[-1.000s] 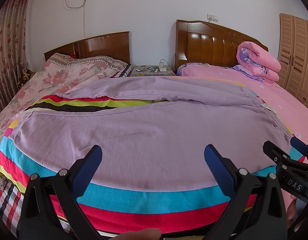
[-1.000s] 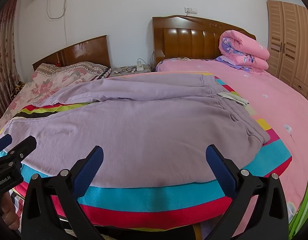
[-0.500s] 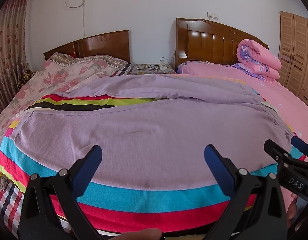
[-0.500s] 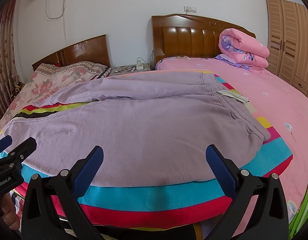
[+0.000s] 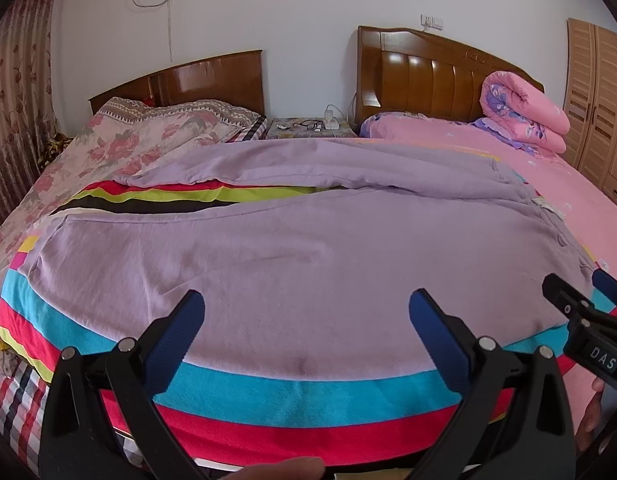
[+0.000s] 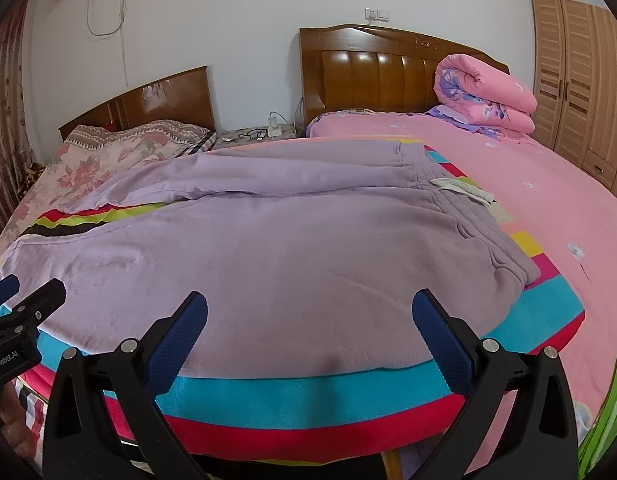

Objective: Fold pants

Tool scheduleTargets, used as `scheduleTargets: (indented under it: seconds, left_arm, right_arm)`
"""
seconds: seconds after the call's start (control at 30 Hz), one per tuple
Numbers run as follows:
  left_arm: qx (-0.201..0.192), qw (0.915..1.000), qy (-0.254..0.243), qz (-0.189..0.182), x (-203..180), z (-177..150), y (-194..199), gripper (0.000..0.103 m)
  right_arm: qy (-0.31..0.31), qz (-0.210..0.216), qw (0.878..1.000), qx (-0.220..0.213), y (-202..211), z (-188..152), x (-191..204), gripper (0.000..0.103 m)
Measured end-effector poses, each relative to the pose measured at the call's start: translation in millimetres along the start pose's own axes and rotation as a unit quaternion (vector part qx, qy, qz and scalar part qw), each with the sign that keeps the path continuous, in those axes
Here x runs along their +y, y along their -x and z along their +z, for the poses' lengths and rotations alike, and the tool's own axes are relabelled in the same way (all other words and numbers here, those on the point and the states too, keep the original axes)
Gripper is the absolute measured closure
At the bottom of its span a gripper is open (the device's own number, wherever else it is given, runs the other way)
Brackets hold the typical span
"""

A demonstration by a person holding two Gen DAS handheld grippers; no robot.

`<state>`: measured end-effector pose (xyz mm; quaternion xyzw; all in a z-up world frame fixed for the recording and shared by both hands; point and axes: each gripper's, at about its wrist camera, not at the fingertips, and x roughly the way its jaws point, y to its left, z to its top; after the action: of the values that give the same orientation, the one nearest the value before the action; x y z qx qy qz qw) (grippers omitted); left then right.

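Both the left gripper (image 5: 306, 318) and right gripper (image 6: 308, 320) hover with jaws spread wide, empty, at the striped blanket's (image 5: 292, 396) near edge. The lilac fleece pants (image 6: 268, 256) lie flat across it, legs splayed. Thick, soft pile might slip or bunch when pinched.

Two beds, a striped blanket, and lilac pants laid flat

A striped blanket (image 5: 244, 396) in cyan, red, yellow and black bands fills the lower centre of both views, spread over the foot of two beds that stand side by side. The lilac pants (image 5: 292, 264) lie directly on it, waistband to the right, legs running left with a gap between them. The floral-covered bed (image 5: 108, 152) fills the upper left; the pink bed (image 6: 520, 184) the right, with a rolled pink quilt (image 6: 484, 92) at its headboard.
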<state>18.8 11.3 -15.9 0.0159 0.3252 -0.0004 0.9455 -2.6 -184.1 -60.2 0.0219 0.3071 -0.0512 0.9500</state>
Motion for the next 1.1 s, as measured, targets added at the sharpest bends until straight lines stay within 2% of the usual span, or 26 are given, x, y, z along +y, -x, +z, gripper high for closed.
scheduleTargets:
  seconds: [0.17,0.3,0.4,0.47,0.5,0.53,0.57,0.6,0.63,0.7,0.8,0.87,0.97,1.0,1.1]
  left_arm:
    - [0.013,0.9992,-0.038,0.008,1.4,26.2,-18.9,0.001]
    - [0.046,0.9957,-0.079,-0.012,3.3,73.0,-54.0,0.001]
    - [0.054,0.9939,-0.091,0.030,8.9,122.1,-91.8,0.001]
    - [0.039,0.9923,-0.099,0.064,12.2,154.7,-119.1,0.001]
    - [0.043,0.9916,-0.100,0.071,13.8,166.8,-132.7,0.001]
    - [0.056,0.9917,-0.099,0.060,15.2,177.8,-147.5,0.001]
    - [0.079,0.9917,-0.095,0.034,17.5,188.1,-164.0,0.001]
    - [0.114,0.9907,-0.074,0.000,22.5,199.7,-187.8,0.001]
    - [0.128,0.9900,-0.059,-0.010,26.2,205.4,-199.5,0.001]
    - [0.138,0.9897,-0.028,-0.023,31.2,214.9,-226.9,0.001]
    - [0.128,0.9909,-0.010,-0.043,30.8,218.7,-255.1,0.001]
    - [0.141,0.9887,-0.003,-0.052,28.9,219.1,-273.6,0.001]
    - [0.199,0.9741,0.022,-0.105,26.0,216.3,-309.6,0.001]
    - [0.216,0.9664,0.039,-0.134,26.0,216.7,-320.1,0.001]
    - [0.224,0.9548,0.082,-0.177,26.5,217.3,-331.2,0.001]
  right_arm:
    - [0.036,0.023,0.999,0.010,-22.1,31.2,-0.3,0.004]
    - [0.052,0.069,0.996,0.022,-58.2,94.1,-8.9,0.004]
    - [0.055,0.117,0.991,0.038,-114.3,156.0,-23.2,0.004]
    - [0.069,0.132,0.988,0.042,-167.0,196.6,-39.8,0.004]
    - [0.070,0.136,0.987,0.043,-188.7,211.6,-47.6,0.004]
    - [0.066,0.134,0.988,0.039,-217.7,229.6,-57.5,0.004]
    - [0.068,0.137,0.987,0.042,-239.6,239.4,-64.3,0.004]
    - [0.076,0.143,0.985,0.054,-261.9,248.1,-67.5,0.004]
    - [0.085,0.150,0.982,0.077,-289.8,256.6,-69.8,0.004]
    - [0.121,0.159,0.972,0.120,-337.3,264.7,-67.9,0.004]
    - [0.203,0.162,0.953,0.154,-381.5,268.7,-55.2,0.004]
    - [0.235,0.177,0.941,0.166,-399.2,271.5,-49.3,0.004]
    - [0.265,0.207,0.921,0.195,-425.7,278.0,-44.0,0.004]
    - [0.271,0.214,0.916,0.206,-433.6,279.3,-43.9,0.005]
    - [0.274,0.245,0.899,0.239,-448.1,276.4,-45.8,0.015]
